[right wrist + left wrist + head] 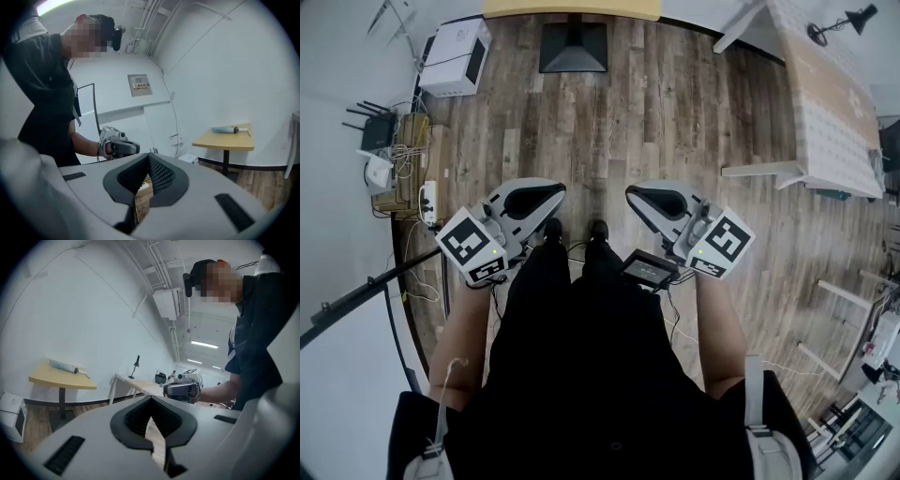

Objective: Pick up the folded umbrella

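Note:
The folded umbrella (67, 366), light blue with a white handle, lies on a round yellow table (61, 379) by the white wall, far from both grippers. The right gripper view shows the umbrella (228, 130) on that table (227, 142) too. In the head view only the table's near edge (572, 9) shows, and the umbrella is out of sight. I hold both grippers at waist height, tips turned toward each other. My left gripper (560, 191) (151, 400) is shut with nothing in it. My right gripper (631, 194) (149, 156) also has its jaws together and holds nothing.
Wooden floor lies between me and the table's black base (573, 47). A white box (455, 56) stands at the far left, with a router and cables (394, 159) along the left wall. A white desk (825, 103) with a black lamp (839, 23) stands at the right.

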Demonstrator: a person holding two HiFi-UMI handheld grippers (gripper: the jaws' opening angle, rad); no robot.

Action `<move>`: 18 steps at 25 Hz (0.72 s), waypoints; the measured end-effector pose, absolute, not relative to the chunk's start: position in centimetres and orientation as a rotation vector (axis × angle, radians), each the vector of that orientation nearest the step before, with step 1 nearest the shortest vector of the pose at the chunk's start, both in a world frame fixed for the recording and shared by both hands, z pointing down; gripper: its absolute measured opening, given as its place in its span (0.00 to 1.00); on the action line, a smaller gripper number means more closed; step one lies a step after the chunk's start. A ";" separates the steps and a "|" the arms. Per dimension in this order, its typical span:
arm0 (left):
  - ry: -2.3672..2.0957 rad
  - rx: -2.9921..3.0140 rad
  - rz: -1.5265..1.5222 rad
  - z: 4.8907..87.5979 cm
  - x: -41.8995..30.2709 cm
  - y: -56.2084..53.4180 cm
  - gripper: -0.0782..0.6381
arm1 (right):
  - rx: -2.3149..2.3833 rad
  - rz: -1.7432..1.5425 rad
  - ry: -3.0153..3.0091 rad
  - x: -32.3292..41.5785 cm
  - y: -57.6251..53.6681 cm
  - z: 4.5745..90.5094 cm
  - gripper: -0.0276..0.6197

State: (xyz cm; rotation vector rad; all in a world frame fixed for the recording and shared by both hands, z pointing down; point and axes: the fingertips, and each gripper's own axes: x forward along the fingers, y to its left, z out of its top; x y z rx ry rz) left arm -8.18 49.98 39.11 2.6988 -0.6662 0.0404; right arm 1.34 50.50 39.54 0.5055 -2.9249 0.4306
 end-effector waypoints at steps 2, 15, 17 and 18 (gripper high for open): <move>-0.652 2.692 0.050 39.5 -8.4 50.4 0.12 | 0.512 0.430 -2.922 0.8 50.6 39.7 0.07; -0.616 2.746 0.084 37.9 -6.3 49.9 0.12 | 0.689 0.415 -2.930 4.0 50.1 39.3 0.07; -0.614 2.752 0.095 37.6 -5.5 49.7 0.12 | 0.692 0.403 -2.926 4.5 50.1 39.3 0.07; -0.612 2.753 0.097 37.4 -5.0 49.7 0.12 | 0.690 0.398 -2.921 4.8 50.1 39.3 0.07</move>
